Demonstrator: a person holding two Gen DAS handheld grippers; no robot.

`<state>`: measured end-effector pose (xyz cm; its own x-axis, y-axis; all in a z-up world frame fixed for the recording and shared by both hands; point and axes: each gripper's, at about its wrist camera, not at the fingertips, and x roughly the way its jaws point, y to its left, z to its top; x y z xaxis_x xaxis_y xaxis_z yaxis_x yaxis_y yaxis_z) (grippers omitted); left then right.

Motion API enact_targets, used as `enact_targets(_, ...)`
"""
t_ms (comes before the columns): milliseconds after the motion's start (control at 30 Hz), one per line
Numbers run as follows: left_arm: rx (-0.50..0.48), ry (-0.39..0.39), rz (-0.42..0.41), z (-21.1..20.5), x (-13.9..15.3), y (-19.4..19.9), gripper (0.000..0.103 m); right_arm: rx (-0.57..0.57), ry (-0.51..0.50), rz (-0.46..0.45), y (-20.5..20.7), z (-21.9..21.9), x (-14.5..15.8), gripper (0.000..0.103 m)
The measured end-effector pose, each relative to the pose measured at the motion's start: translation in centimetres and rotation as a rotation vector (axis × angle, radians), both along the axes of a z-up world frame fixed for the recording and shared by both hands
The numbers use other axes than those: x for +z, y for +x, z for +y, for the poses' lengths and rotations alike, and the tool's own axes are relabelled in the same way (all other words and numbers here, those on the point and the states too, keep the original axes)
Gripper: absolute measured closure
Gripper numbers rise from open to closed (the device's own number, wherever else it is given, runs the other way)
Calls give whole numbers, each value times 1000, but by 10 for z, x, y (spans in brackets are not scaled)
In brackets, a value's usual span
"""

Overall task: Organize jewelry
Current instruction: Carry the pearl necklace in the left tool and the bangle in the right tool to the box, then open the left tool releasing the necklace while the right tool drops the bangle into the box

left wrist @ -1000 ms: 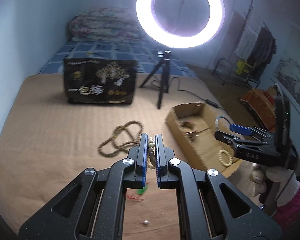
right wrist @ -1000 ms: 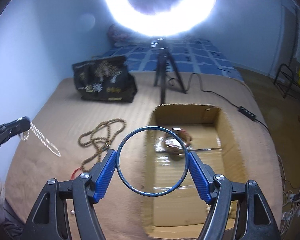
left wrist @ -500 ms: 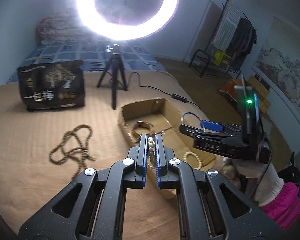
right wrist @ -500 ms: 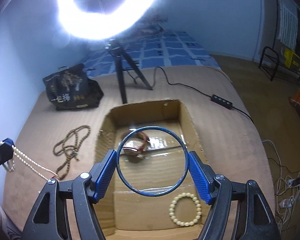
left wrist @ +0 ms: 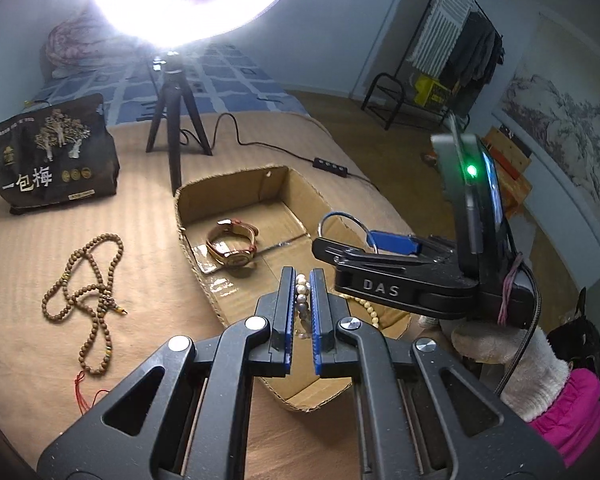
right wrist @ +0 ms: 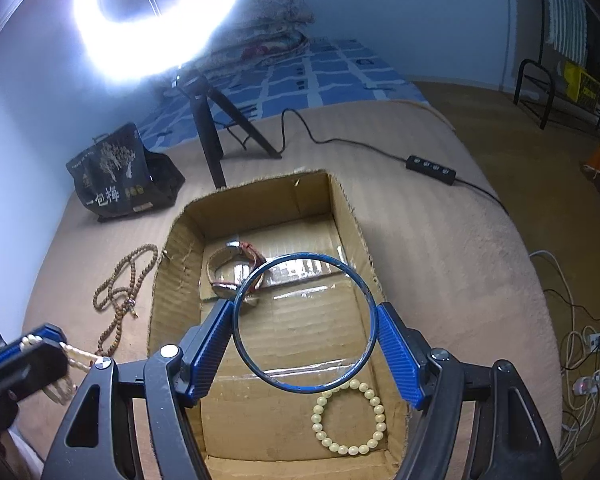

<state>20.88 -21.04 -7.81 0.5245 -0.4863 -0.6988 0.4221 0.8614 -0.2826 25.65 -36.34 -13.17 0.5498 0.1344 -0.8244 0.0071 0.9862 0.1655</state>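
My left gripper (left wrist: 301,280) is shut on a white pearl necklace (left wrist: 302,294) and holds it over the near part of an open cardboard box (left wrist: 236,182). My right gripper (right wrist: 304,322) is shut on a thin blue bangle (right wrist: 304,256) and holds it above the same box (right wrist: 268,188). In the box lie a wristwatch with a brown strap (right wrist: 236,266) and a cream bead bracelet (right wrist: 349,418). A long brown bead necklace (left wrist: 96,276) lies on the tan bedcover left of the box. The left gripper shows in the right wrist view (right wrist: 28,350).
A ring light on a black tripod (left wrist: 176,128) stands behind the box, its cable and switch (right wrist: 429,168) running right. A black printed bag (left wrist: 52,160) stands at the back left. The bed's edge drops to the floor on the right, with cables (right wrist: 579,344).
Both grippers have moved over the box with their loads. The left swung right from over the brown necklace. The cream bracelet and the box's near end have come into the right wrist view.
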Motion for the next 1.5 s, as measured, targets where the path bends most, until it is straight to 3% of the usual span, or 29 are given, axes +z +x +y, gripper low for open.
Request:
enact_targets(167,-35,28,30,-9,-11,-1,98,-11,-18,30,2,-2,-9,29)
enact_targets(233,-36,36,37,-9,-13,-1,98,-31,-15,37,3,-6,-11,22)
enact_targets(333,-36,49,34,-9,-15,-3,86,-59,-6,23,1,-13,-8,19)
enact_targets(1000,15,99,3,21,-10,-6,85,-68,-7,-30,-11,-9,10,18)
enact_targets(1067,29,101,-3,30,-8,-6,71,-63,-12,-36,-12,-5,13,18)
enact_targets(1100,42,102,-13,36,-6,-7,59,-61,-11,-39,-13,-3,14,17)
enact_targets(1133,49,102,-19,40,-5,-7,56,-57,-10,-44,-14,-1,15,16)
enact_targets(1500,141,115,-39,109,4,-6,56,19,-20,-84,-19,42,29,12)
